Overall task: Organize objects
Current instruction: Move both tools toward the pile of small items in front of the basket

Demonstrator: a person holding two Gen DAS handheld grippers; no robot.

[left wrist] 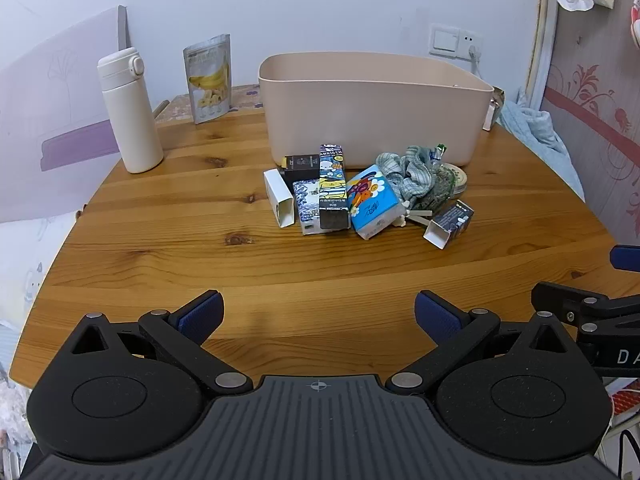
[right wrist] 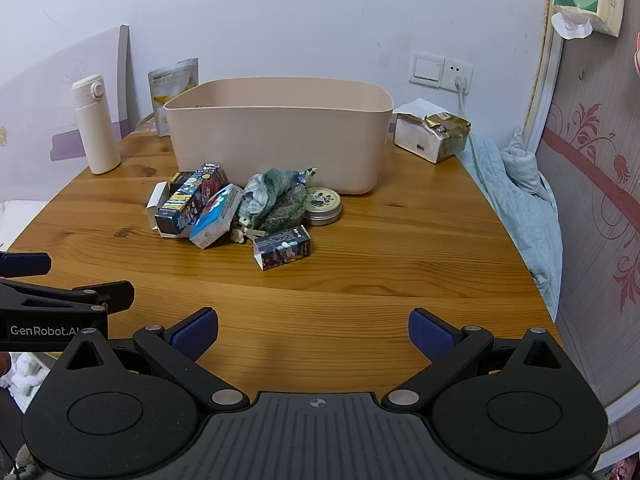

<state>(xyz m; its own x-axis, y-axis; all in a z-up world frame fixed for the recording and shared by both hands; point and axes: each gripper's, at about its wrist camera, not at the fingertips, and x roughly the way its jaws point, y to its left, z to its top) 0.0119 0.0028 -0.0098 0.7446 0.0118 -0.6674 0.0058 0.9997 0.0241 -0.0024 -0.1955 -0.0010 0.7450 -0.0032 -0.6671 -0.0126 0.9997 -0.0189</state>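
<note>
Pink bin [right wrist: 276,136] behind a heap of small boxes [right wrist: 192,204], wide-spread right hand-held gripper [right wrist: 314,336] nearer.

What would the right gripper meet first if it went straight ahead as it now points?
The open right gripper would probably first reach the small dark blue printed carton at the pile's near edge; depth is uncertain.

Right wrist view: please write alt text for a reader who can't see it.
An open right claw hovers over a wooden table, empty, facing a heap of small boxes, a tissue pack, a cloth and a round tin before a beige bin. A white bottle stands left.
</note>
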